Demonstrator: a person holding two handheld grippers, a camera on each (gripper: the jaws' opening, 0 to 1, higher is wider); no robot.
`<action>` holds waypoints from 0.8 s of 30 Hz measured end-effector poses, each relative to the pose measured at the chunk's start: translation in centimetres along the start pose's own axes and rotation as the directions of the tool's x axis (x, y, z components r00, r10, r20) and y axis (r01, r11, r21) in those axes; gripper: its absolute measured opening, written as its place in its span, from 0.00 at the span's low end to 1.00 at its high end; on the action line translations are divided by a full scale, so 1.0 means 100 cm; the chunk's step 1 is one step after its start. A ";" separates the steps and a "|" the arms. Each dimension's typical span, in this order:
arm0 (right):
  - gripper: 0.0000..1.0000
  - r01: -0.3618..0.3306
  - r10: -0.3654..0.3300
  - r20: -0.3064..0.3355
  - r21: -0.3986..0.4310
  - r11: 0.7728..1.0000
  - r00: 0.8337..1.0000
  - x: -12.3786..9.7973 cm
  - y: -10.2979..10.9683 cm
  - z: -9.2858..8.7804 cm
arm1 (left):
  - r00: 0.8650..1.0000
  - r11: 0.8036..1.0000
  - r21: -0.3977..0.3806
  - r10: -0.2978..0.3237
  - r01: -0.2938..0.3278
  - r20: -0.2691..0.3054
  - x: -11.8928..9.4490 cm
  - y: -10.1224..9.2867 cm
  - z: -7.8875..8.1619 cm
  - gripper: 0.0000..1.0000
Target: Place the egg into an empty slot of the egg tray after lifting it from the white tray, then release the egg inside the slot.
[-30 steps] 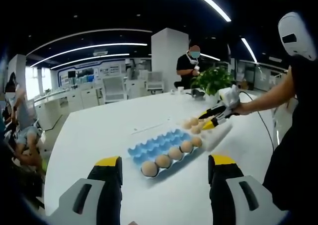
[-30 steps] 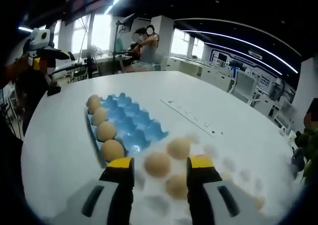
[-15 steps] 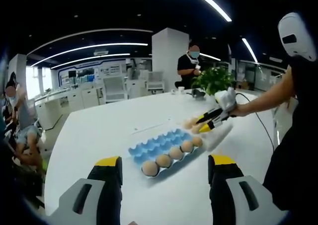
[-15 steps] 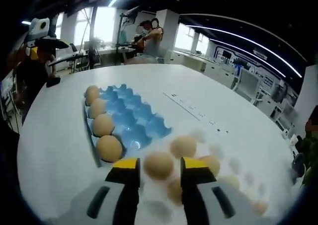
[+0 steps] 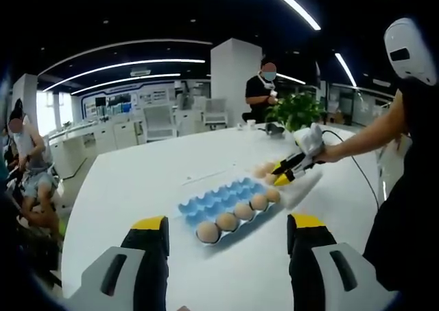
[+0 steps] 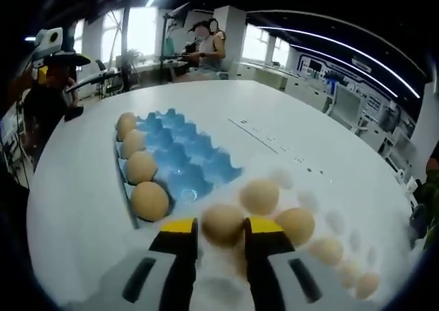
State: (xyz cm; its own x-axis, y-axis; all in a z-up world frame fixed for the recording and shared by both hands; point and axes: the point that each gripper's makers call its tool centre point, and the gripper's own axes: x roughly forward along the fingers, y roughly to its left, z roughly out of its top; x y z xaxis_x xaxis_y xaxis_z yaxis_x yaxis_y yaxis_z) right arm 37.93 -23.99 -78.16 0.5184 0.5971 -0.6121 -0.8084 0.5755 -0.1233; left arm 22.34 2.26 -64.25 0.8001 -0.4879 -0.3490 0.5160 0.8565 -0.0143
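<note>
Your right gripper [image 6: 221, 227] has its yellow-tipped jaws drawn in on either side of an egg [image 6: 222, 223] over the white tray [image 6: 322, 222]; they appear to be pinching it, though the contact itself is hard to see at this angle. That egg sits at the edge of the white tray nearest the blue egg tray [image 6: 180, 168]. Beside it on the white tray lie more eggs, one just beyond it [image 6: 260, 196] and one to its right [image 6: 295, 225], with smaller, blurred ones trailing off toward the far corner.

The blue egg tray lies just beside the white tray on the white table [image 6: 329, 153]. Four eggs fill its row nearest you, the closest of them [image 6: 149, 200] just left of your right gripper; the other slots are bare.

Your left gripper [image 5: 228, 230] hangs above the near part of the table with its jaws spread wide and nothing between them. In the left gripper view you see the blue egg tray [image 5: 219, 200] past those jaws, with your right gripper [image 5: 282, 171] lowered at the eggs on the white tray [image 5: 302, 186] beyond it. A potted plant [image 5: 296, 109] stands at the far end of the table.
</note>
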 end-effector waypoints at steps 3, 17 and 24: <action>0.28 -0.004 0.004 0.001 0.010 1.000 1.000 0.000 -0.001 0.000 | 1.000 1.000 0.001 0.000 0.000 -0.003 0.000 0.000 -0.001 0.70; 0.25 -0.003 0.002 -0.012 -0.008 1.000 1.000 0.003 -0.001 0.001 | 1.000 1.000 -0.002 -0.003 0.003 -0.009 0.001 0.000 -0.003 0.71; 0.23 0.005 -0.005 0.001 -0.059 0.998 1.000 -0.002 -0.002 0.005 | 1.000 1.000 -0.003 -0.003 0.003 -0.007 0.002 0.000 -0.003 0.70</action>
State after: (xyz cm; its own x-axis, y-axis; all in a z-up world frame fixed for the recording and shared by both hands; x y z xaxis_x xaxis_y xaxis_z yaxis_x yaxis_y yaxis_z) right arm 38.11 -23.95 -77.58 0.5230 0.5950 -0.6103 -0.8208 0.5447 -0.1723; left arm 22.38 2.19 -64.55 0.7963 -0.4892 -0.3558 0.5175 0.8555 -0.0181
